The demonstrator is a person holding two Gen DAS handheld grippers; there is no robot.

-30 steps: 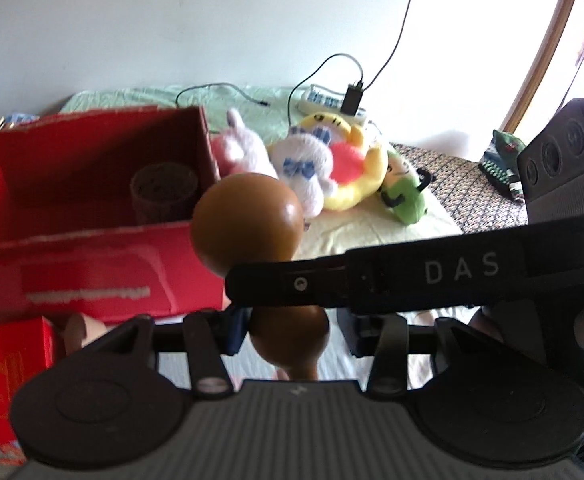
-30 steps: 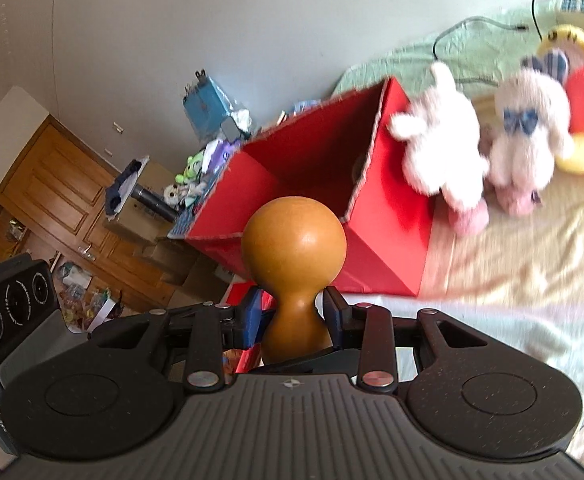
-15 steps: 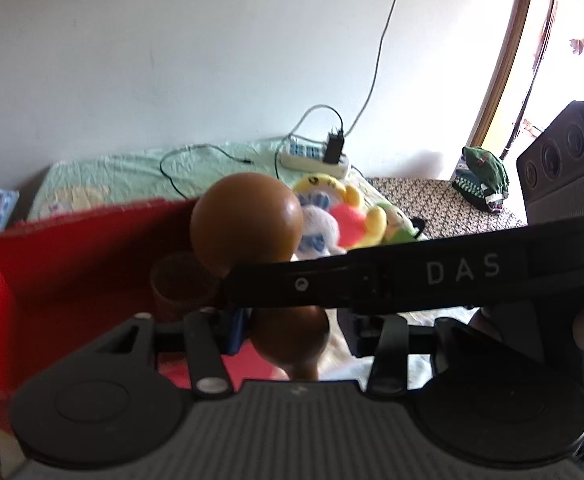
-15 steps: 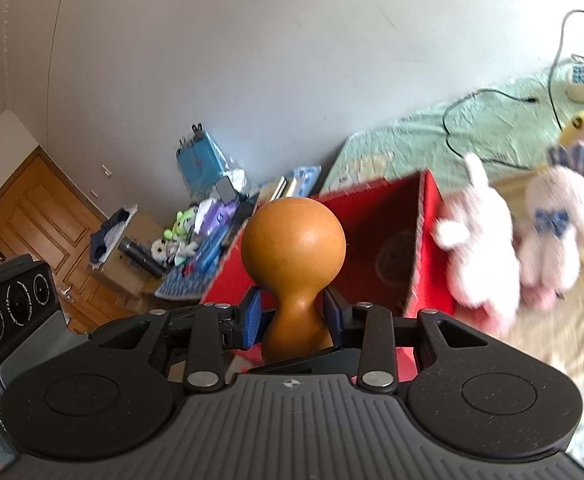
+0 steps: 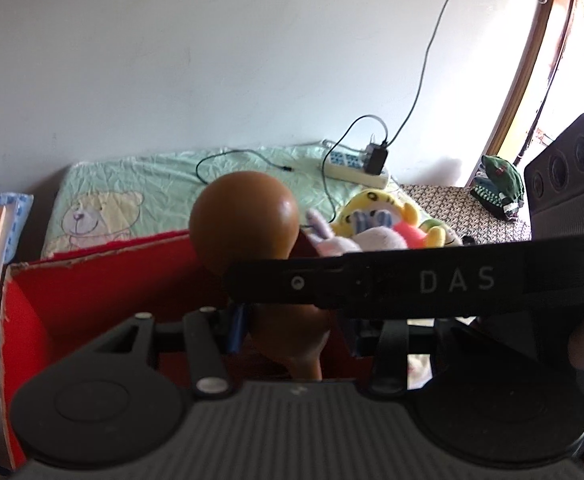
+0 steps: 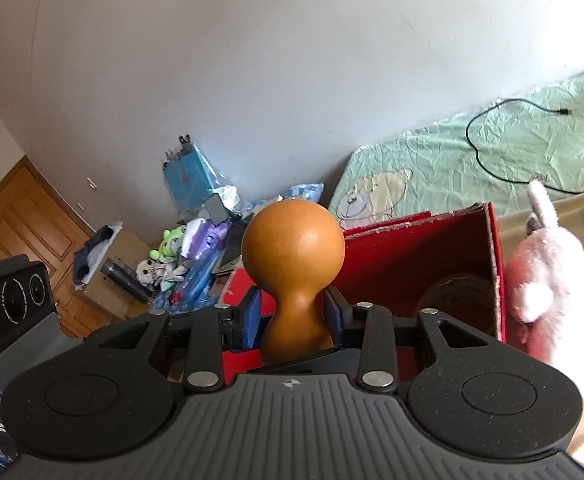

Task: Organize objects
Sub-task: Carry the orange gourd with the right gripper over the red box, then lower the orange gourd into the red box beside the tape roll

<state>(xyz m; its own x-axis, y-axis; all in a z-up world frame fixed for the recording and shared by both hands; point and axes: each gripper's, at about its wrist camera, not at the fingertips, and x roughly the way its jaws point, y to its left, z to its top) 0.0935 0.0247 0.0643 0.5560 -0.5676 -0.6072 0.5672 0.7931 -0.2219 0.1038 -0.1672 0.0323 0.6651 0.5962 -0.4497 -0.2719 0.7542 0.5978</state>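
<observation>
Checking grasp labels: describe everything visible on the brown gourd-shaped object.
The brown gourd-shaped object looks like smooth, glossy wood or dried gourd: a round bulb on top, a narrow waist, and a wider lower body. It stands upright with the bulb up. The right gripper is shut on its waist, blue pads on both sides. In the left wrist view the left gripper brackets its lower body; contact there is unclear. It is held above the open red cardboard box.

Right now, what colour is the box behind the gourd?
Red box, inside and out; clearest in the right wrist view.
</observation>
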